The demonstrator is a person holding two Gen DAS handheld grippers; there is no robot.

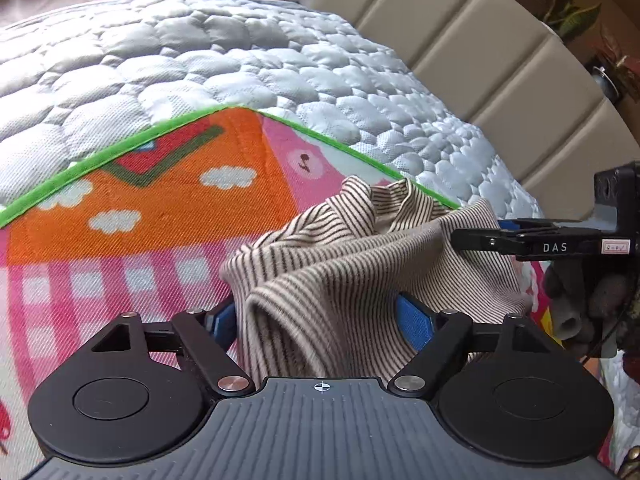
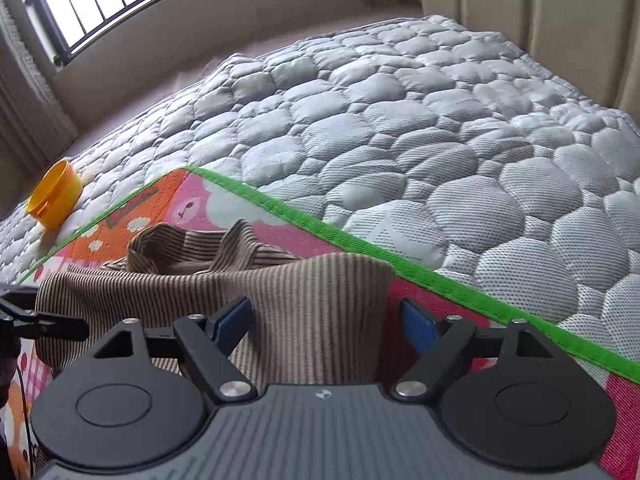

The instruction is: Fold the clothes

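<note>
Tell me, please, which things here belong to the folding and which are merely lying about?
Job in hand:
- striped garment
- left tool, open around the fabric
- right tool, open around the fabric
- colourful mat beneath the garment

Lying about:
- yellow cup on the quilted mattress
- padded headboard

left claw [image 1: 320, 320] spread wide, right claw [image 2: 328, 320] spread wide, both low, side by side

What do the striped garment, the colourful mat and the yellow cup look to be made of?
Striped garment: soft ribbed knit, probably cotton jersey; it drapes and bunches. Colourful mat: woven printed fabric, matte, diagonal weave showing, green bound edge. Yellow cup: smooth, slightly glossy, likely plastic.
</note>
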